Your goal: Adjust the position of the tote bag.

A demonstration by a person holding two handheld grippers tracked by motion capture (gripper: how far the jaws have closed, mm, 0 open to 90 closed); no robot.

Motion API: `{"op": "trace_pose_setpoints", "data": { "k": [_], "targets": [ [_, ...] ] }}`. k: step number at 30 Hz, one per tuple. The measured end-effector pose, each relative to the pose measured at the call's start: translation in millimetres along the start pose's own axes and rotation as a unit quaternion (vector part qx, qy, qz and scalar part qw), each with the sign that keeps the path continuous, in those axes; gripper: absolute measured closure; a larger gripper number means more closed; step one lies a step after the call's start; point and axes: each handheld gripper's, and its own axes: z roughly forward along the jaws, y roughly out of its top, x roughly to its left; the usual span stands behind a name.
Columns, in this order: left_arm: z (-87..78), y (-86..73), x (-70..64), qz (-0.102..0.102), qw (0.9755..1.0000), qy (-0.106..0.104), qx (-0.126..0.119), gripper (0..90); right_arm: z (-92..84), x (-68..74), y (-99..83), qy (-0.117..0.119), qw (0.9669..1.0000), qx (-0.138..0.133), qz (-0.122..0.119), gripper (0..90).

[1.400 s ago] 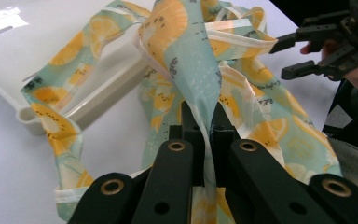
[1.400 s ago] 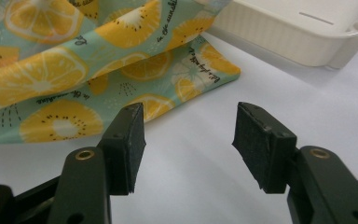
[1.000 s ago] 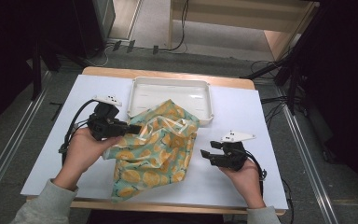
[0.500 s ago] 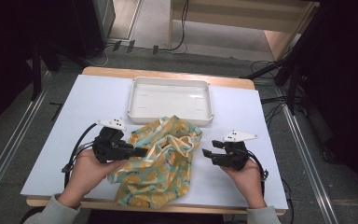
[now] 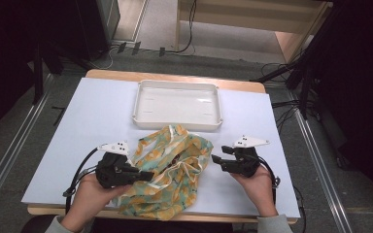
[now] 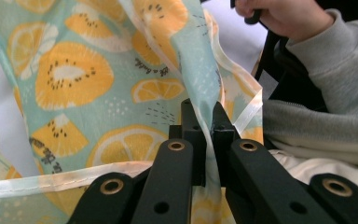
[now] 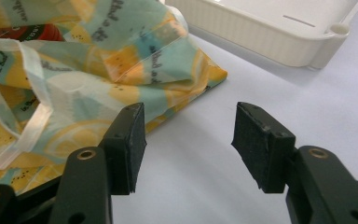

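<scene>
Lemon-print cloth bag (image 5: pixel 175 172): crumpled, lower centre of frame on table (image 5: pixel 92 121), long axis upper right to lower left. Left claw (image 5: pixel 148 175) clamped on its fabric; right claw (image 5: pixel 215 160) agape, empty, just beside.

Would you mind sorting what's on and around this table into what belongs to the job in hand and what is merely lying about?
In the job:
- lemon-print cloth, an edge pinched in the left gripper
- right gripper, jaws open beside the cloth, holding nothing
- white tray, empty, just behind the cloth

Lying about:
- cables on the floor beyond the table
- wooden frame farther back
</scene>
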Motion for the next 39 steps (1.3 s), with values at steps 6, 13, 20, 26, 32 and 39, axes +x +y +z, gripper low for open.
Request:
{"op": "trace_pose_setpoints", "data": {
  "k": [6,13,20,26,32,39],
  "targets": [
    [-0.5,-15.1,0.1,-0.004,0.9999,-0.010,0.001,89.9,-0.1,0.4,0.1,-0.001,1.0000,-0.001,0.000,45.7],
    [4.6,-28.3,1.7,0.001,0.9999,-0.014,0.003,89.6,-0.5,0.7,0.0,-0.001,1.0000,0.000,-0.002,45.7],
    [9.1,-33.7,8.0,0.000,0.9999,-0.012,0.009,84.8,-0.3,0.5,-0.3,0.000,1.0000,0.001,-0.002,45.7],
    [7.8,-34.0,8.2,0.009,0.9999,-0.002,0.011,66.5,-0.3,1.0,-0.5,0.001,1.0000,0.003,-0.002,45.8],
    [4.0,-31.8,7.0,0.012,0.9999,0.001,-0.001,50.2,-0.4,1.3,-0.8,0.001,1.0000,0.004,-0.003,45.9],
    [-3.0,-26.0,7.2,0.006,0.9999,0.002,-0.012,41.9,-0.6,0.7,-1.0,0.001,1.0000,0.004,-0.002,45.9]
  ]
}}
